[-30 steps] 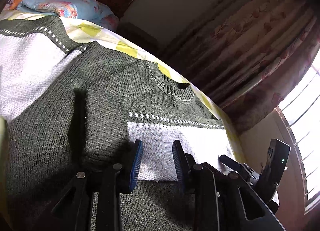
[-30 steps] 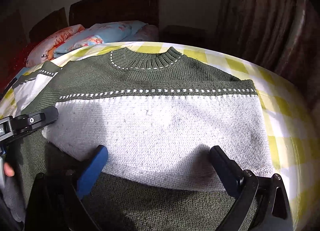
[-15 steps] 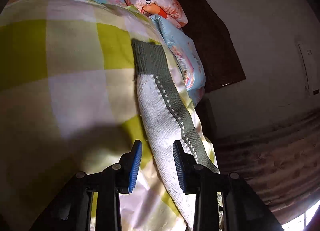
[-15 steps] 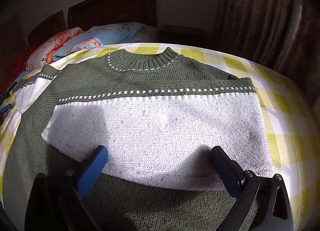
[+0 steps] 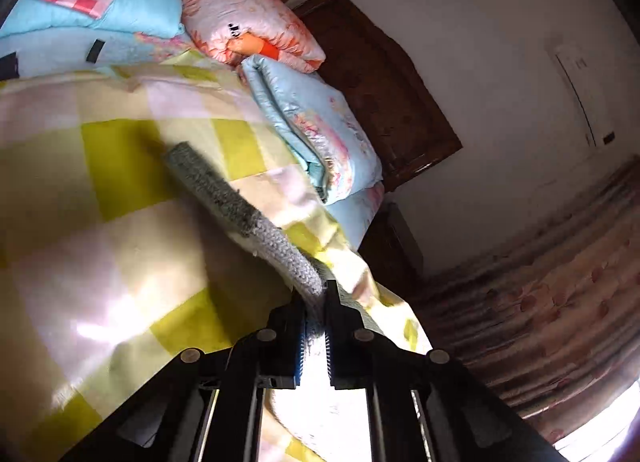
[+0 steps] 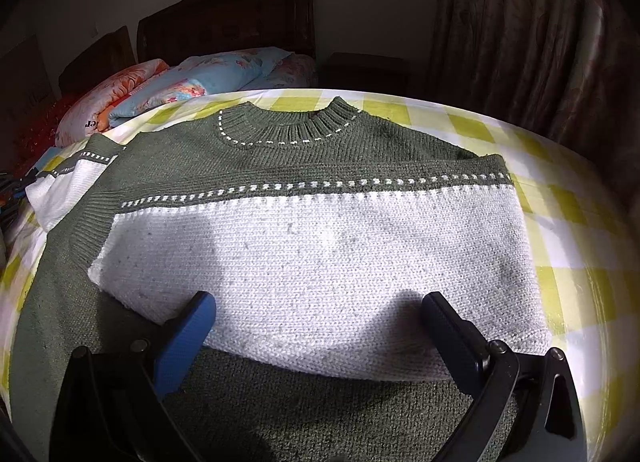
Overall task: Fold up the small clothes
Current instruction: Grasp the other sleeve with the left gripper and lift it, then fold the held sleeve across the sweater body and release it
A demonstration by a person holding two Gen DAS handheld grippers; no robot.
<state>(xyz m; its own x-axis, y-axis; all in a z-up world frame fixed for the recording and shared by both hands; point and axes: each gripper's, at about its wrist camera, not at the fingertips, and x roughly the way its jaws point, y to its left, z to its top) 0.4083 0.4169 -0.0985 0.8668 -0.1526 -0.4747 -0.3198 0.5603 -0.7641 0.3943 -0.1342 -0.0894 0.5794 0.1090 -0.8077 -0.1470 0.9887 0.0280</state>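
A green and white knitted sweater (image 6: pixel 304 246) lies flat on the checked bedspread (image 6: pixel 568 197), neck at the far side, with its right sleeve folded across the chest. My right gripper (image 6: pixel 316 326) is open wide just above the folded white part, holding nothing. The other sleeve (image 6: pixel 68 185) lies out at the far left. In the left wrist view my left gripper (image 5: pixel 314 298) is shut on that sleeve (image 5: pixel 256 221), whose green cuff (image 5: pixel 192 169) points away over the bedspread (image 5: pixel 100 254).
Folded blue quilts (image 5: pixel 320 129) and a pink pillow (image 5: pixel 256 17) are piled at the head of the bed by the dark headboard (image 6: pixel 228 21). Curtains (image 6: pixel 536 33) hang at the right, close to the bed's edge.
My left gripper swung from the sweater body to the outstretched sleeve and closed on it. My right gripper stayed open over the folded part.
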